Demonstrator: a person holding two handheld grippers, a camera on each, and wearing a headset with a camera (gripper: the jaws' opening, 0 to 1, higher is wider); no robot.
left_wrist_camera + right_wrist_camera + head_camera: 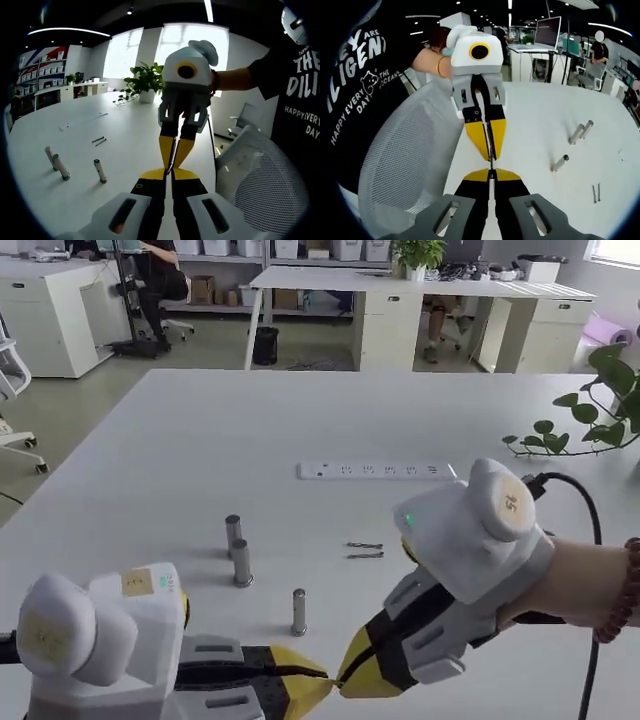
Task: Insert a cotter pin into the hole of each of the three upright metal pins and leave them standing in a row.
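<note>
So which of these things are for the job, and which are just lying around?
For the job:
- three metal pins, standing up
- two cotter pins on the table
- held cotter pin, pinched between the left gripper and the right gripper

Just lying about:
- power strip
- plant
- mesh chair

The white table (150, 460) carries three upright pins (242, 563) left of centre, the nearest one standing apart to the right. Two cotter pins (365, 545) lie side by side to the right of them. A power strip (376, 471) lies farther back. A potted plant (146, 82) stands at the table's edge.
</note>
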